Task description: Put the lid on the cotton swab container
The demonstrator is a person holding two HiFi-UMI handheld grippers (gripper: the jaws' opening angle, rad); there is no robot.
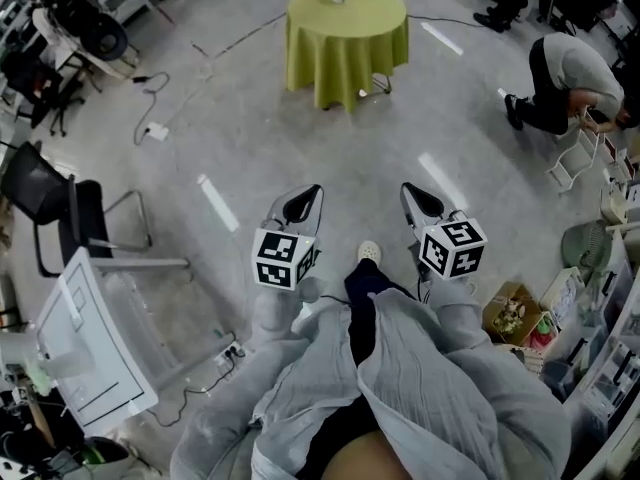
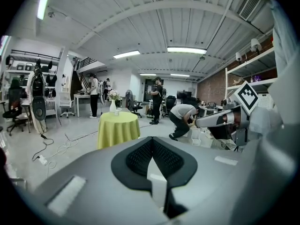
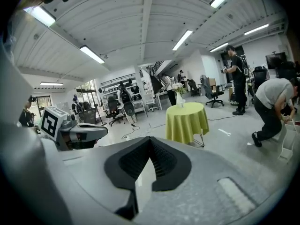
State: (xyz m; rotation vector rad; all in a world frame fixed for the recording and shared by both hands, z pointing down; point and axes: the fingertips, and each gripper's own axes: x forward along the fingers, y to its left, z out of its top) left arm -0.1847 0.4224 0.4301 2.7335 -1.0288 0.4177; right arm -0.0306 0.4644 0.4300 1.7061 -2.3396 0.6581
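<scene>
Standing well short of the work: both grippers pointed out over open floor, with the round desk (image 1: 347, 43) under its yellow-green cloth far ahead of the jaws. No cotton swab container and no lid could be made out in any view. A vase of flowers (image 2: 112, 106) stood on the desk top; anything smaller there was too small to identify. The task's things were probably on that desk, but that was only a guess.

Risks from here, as judged:
- A plug block (image 1: 155, 131) with its cable lay on the floor ahead and to the left of the left jaws, a trip hazard on the walk in.
- A person (image 1: 570, 83) was bent over, well off to the right of the right jaws; a wide swing could come close.
- The draped cloth could slide if a jaw snagged it, toppling the vase.

Left gripper (image 1: 313, 192): jaws closed, tips meeting, nothing between them, touching nothing. Right gripper (image 1: 408, 189): the same, closed at the tip and empty. Both would need opening before any grasp.
</scene>
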